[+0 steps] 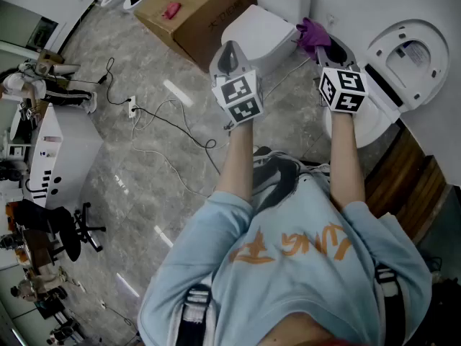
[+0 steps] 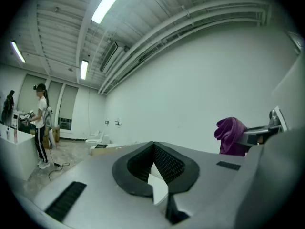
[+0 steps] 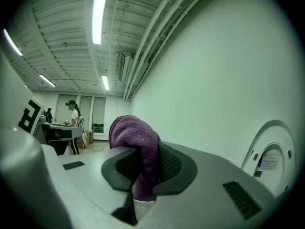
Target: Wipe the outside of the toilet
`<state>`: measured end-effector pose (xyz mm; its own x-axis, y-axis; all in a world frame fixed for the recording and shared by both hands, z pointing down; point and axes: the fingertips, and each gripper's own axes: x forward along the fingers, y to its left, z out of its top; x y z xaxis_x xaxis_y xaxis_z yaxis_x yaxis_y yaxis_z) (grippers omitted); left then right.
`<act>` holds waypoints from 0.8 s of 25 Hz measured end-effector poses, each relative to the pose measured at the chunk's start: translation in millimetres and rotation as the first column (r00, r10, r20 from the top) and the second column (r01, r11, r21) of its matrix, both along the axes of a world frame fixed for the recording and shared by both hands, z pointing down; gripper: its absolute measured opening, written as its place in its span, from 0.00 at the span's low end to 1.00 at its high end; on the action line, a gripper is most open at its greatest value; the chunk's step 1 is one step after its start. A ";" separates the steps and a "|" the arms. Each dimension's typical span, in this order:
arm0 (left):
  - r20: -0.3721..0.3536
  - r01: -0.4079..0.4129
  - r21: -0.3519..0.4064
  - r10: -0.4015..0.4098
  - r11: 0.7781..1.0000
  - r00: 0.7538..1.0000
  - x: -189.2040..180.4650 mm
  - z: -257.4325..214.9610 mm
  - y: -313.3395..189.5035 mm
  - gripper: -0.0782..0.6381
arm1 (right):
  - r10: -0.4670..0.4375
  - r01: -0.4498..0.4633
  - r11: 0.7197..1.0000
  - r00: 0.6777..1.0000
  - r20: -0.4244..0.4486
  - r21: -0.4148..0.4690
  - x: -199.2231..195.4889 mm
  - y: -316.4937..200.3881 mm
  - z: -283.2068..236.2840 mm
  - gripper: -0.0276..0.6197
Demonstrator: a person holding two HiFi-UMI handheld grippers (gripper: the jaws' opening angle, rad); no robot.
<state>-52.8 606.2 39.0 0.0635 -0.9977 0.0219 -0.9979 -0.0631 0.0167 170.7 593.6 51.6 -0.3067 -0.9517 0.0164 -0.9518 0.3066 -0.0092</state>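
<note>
Cloth (image 3: 136, 137) is clamped between the jaws of the right gripper (image 3: 145, 168), held above the open-lidded toilet (image 1: 374, 125); the left gripper (image 2: 153, 162) is closed on nothing. The cloth is best lowered and pressed flat on the bowl's outer wall, not the rim.

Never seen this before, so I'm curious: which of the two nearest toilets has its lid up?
The right toilet, beside the purple cloth; its lid is raised, while the left toilet's is shut.
</note>
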 end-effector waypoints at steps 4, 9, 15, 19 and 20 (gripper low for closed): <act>-0.002 -0.018 -0.027 0.018 0.999 1.000 11.6 13.1 -6.0 0.14 | 0.001 -0.001 1.000 1.000 -0.012 0.001 7.8 -6.2 1.5 0.15; 0.000 0.007 -0.047 -0.007 0.999 1.000 7.2 17.1 -10.0 0.14 | 0.021 -0.022 0.999 0.999 0.025 0.036 15.1 -14.4 -7.0 0.15; 0.000 0.061 -0.077 -0.062 0.995 0.998 -19.5 25.3 -16.4 0.14 | 0.026 -0.028 0.999 0.996 0.086 0.018 8.6 -36.3 0.9 0.15; -0.016 0.094 -0.110 -0.096 0.989 0.995 -36.4 38.7 -22.8 0.14 | -0.018 0.017 1.000 0.999 0.042 0.010 -10.2 -44.4 6.3 0.15; -0.014 0.091 -0.109 -0.093 0.990 0.996 -33.9 38.9 -27.1 0.14 | -0.015 0.015 1.000 0.999 0.043 0.011 -7.8 -49.2 5.9 0.15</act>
<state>-86.7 579.2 77.9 -0.0267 -0.9912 0.1293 -0.9988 0.0319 0.0377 162.9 544.4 57.5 -0.3212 -0.9470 -0.0068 -0.9459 0.3211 -0.0466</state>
